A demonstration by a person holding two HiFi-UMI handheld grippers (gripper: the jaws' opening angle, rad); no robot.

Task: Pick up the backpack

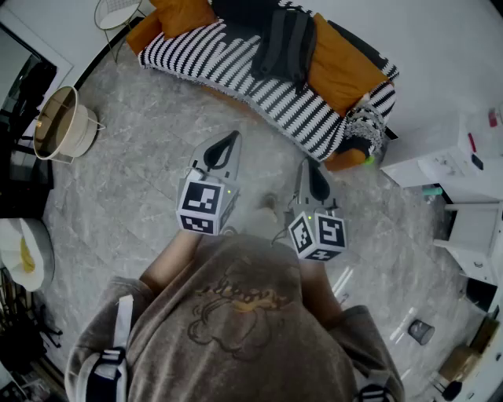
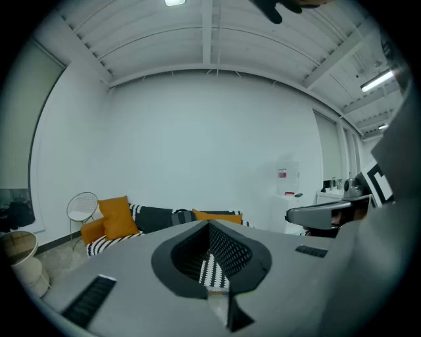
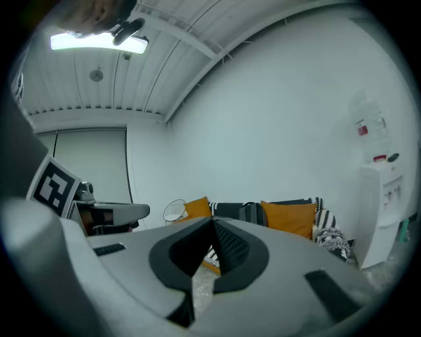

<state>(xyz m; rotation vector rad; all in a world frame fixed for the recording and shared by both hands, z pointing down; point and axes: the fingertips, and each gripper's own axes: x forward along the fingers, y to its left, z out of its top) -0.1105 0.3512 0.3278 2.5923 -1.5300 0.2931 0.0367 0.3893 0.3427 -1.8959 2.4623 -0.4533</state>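
A round cream bin [image 1: 56, 124] stands on the grey floor [image 1: 141, 196] at the left in a thin wire stand; its inside is a brownish hollow, and what it holds cannot be made out. Lower on the left edge sits a white round thing [image 1: 25, 253] with something yellow on it. It is cut off by the frame and too small to name. The backpack [image 1: 283, 43], dark grey, lies on the striped sofa [image 1: 236, 74] at the top of the head view, between two orange cushions [image 1: 343, 67] and well apart from both grippers. Its upper end runs out of the frame. The left gripper [image 1: 233, 137] and the right gripper [image 1: 312, 163] hang side by side over the floor in front of the person, tips toward the sofa. Each has its jaws pressed together with nothing between them — the gripper views show the pads meeting in a closed point, with only sofa stripes and floor seen past them. The marker cubes hide the person's hands, so only the forearms show. A wire chair [image 1: 118, 12] at the sofa's left end is cut off at the top edge. At the right stand white cabinets [image 1: 444, 157]; small things on the floor below them are too blurred to tell.
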